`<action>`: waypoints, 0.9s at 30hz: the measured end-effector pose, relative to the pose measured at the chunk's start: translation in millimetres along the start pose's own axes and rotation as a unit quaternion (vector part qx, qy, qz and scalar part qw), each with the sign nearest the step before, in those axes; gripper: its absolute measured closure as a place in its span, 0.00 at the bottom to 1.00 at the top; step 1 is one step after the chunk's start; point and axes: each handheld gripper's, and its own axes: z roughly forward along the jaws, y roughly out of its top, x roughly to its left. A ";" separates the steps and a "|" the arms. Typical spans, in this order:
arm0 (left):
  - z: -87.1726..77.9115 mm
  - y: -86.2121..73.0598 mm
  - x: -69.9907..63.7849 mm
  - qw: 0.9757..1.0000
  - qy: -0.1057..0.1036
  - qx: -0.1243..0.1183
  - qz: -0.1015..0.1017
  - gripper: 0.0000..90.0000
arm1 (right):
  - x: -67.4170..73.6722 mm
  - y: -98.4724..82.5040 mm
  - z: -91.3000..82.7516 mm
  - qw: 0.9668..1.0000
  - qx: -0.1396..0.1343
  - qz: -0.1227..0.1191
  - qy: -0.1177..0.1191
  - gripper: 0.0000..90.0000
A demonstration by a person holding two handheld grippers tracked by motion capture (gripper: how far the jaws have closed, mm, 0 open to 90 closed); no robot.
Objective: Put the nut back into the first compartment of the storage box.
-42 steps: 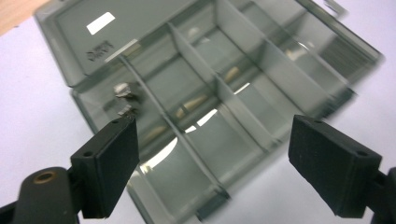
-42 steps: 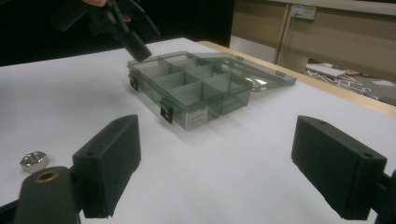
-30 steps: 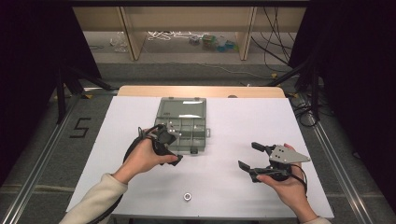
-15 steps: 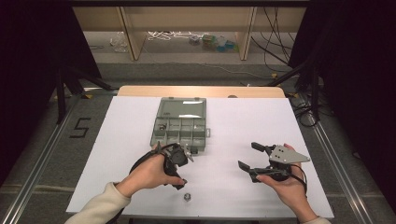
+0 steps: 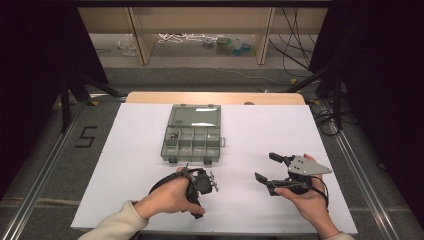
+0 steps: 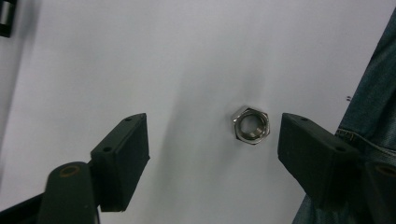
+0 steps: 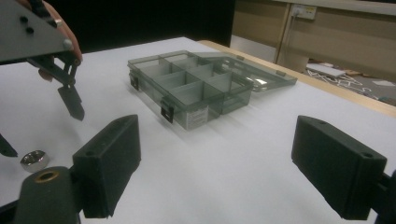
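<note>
A steel hex nut (image 6: 251,125) lies flat on the white table (image 5: 150,150), close to its front edge. My left gripper (image 5: 201,202) points down over it. Its jaws have just been closing and still stand wide; the nut lies between them, nearer the right jaw, and neither pad touches it. My right gripper (image 5: 265,166) is held still above the table at the front right, open with nothing between its jaws. In the right gripper view the nut (image 7: 33,159) sits under the left gripper's black fingers (image 7: 72,103). A grey compartment box (image 5: 190,159) stands mid-table with its lid open.
The box (image 7: 205,84) has several compartments, and a small metal piece (image 5: 172,135) lies in one. A denim-clad leg (image 6: 373,116) shows just past the table's front edge. Wooden shelving (image 5: 200,20) and loose cables stand on the floor beyond the far edge.
My left hand has come back from beside the box toward the front edge and lowered over the nut. The right hand has stayed where it was.
</note>
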 end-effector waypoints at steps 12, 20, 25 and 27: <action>15.2 3.9 -9.7 0.999 -0.019 0.018 0.021 0.40 | 0.2 0.2 -0.6 1.000 0.003 0.000 -0.002 0.19; 20.3 4.2 -11.9 0.999 -0.020 0.027 0.022 0.48 | 0.1 0.1 -0.1 1.000 -0.001 0.000 0.001 0.18; 19.8 4.7 -13.0 0.999 -0.023 0.030 0.023 0.53 | 0.1 0.3 -0.1 1.000 -0.001 -0.002 0.000 0.19; 19.5 5.3 -13.1 0.999 -0.024 0.034 0.019 0.55 | 0.2 0.1 0.1 1.000 -0.001 -0.001 0.000 0.19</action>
